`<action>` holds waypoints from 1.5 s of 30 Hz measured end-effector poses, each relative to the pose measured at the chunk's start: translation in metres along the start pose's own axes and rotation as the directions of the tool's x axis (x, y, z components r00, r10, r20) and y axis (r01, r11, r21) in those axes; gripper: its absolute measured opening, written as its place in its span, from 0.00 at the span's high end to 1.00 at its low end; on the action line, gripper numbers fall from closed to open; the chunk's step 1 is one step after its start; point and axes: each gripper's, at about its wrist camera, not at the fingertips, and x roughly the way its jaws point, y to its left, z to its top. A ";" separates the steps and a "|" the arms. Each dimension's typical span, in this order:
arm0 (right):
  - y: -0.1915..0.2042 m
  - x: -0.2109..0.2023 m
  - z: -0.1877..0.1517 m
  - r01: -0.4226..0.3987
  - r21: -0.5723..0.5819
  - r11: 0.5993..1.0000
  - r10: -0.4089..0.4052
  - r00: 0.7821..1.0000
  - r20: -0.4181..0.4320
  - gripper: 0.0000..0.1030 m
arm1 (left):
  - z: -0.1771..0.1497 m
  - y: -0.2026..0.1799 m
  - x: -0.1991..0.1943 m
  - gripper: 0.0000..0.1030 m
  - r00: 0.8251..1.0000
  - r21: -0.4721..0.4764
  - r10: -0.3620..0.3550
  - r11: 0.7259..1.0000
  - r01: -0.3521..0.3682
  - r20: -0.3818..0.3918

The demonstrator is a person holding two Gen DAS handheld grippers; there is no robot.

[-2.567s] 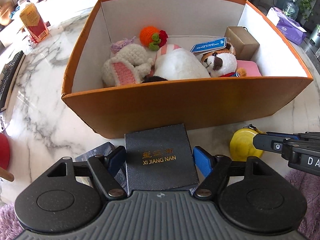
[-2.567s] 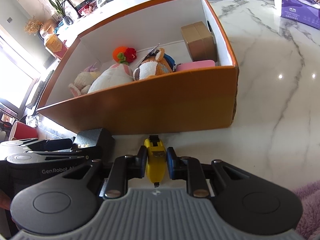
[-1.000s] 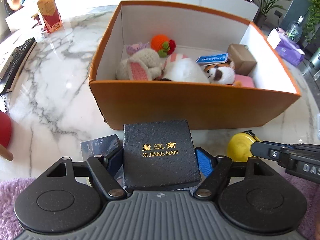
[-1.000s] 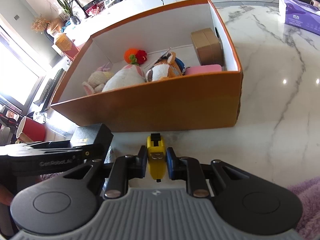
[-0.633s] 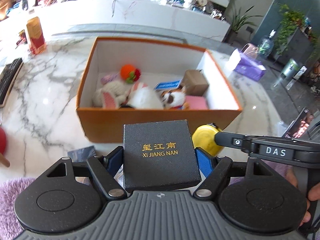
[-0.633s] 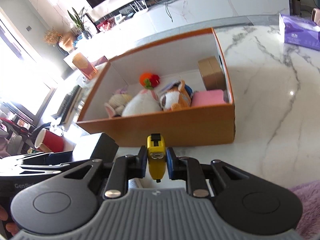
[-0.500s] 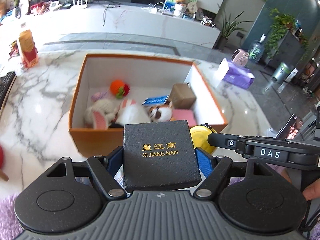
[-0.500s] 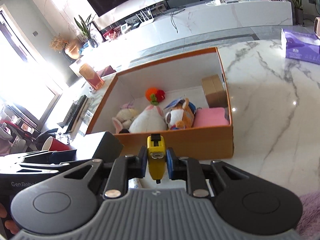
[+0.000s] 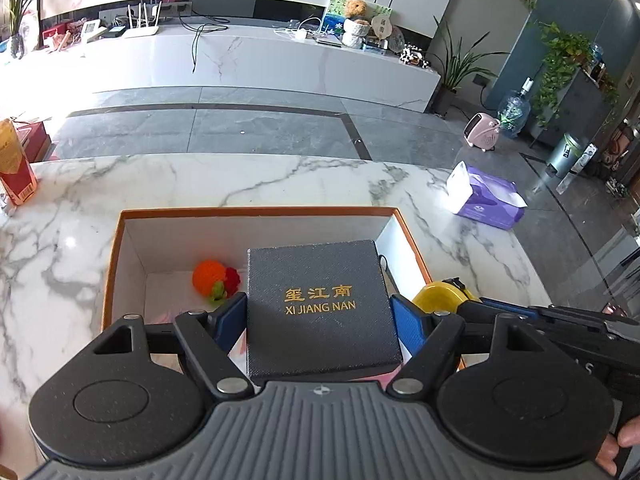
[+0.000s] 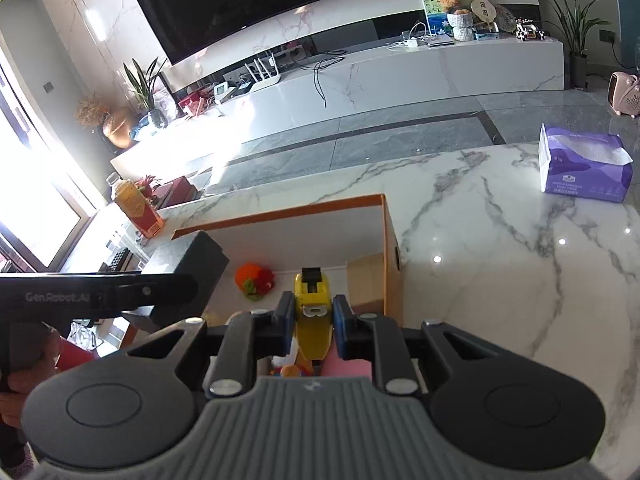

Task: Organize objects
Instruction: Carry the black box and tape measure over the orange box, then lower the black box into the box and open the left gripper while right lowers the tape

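Note:
My left gripper (image 9: 319, 322) is shut on a black box (image 9: 320, 306) with gold letters XI JIANG NAN and holds it above the open orange cardboard box (image 9: 256, 213). My right gripper (image 10: 312, 326) is shut on a yellow tape measure (image 10: 313, 312), also over the orange box (image 10: 390, 240), near its right wall. The tape measure shows in the left wrist view (image 9: 438, 298) beside the black box. Inside the orange box lie an orange crocheted toy (image 9: 210, 278), a brown carton (image 10: 364, 284) and plush toys, mostly hidden behind the grippers.
The orange box stands on a white marble table (image 9: 224, 184). A purple tissue pack (image 10: 582, 170) lies on the table to the right. A red and orange carton (image 9: 12, 178) stands at the far left. A red cup (image 10: 76, 356) sits left of the box.
Both grippers have risen from the table in front of the orange box and moved forward over its opening, carrying the black box and the tape measure.

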 end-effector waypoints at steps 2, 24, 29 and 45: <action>-0.003 0.009 0.009 0.009 0.001 1.000 -0.009 1.000 0.008 0.80 | 0.008 0.000 0.020 0.14 1.000 -0.018 0.022 1.000 -0.022 0.002; -0.024 0.056 0.001 0.039 0.038 0.999 -0.038 0.999 -0.014 0.80 | 0.000 -0.013 0.137 0.14 0.987 -0.026 0.158 0.987 -0.159 -0.027; -0.025 0.061 0.000 0.041 0.043 0.998 -0.040 0.999 -0.025 0.80 | 0.001 -0.009 0.144 0.13 0.987 -0.043 0.140 0.989 -0.143 -0.079; -0.025 0.065 -0.001 0.054 0.032 0.998 -0.053 0.998 -0.033 0.80 | 0.003 0.005 0.126 0.13 0.990 -0.056 0.028 0.998 -0.036 -0.138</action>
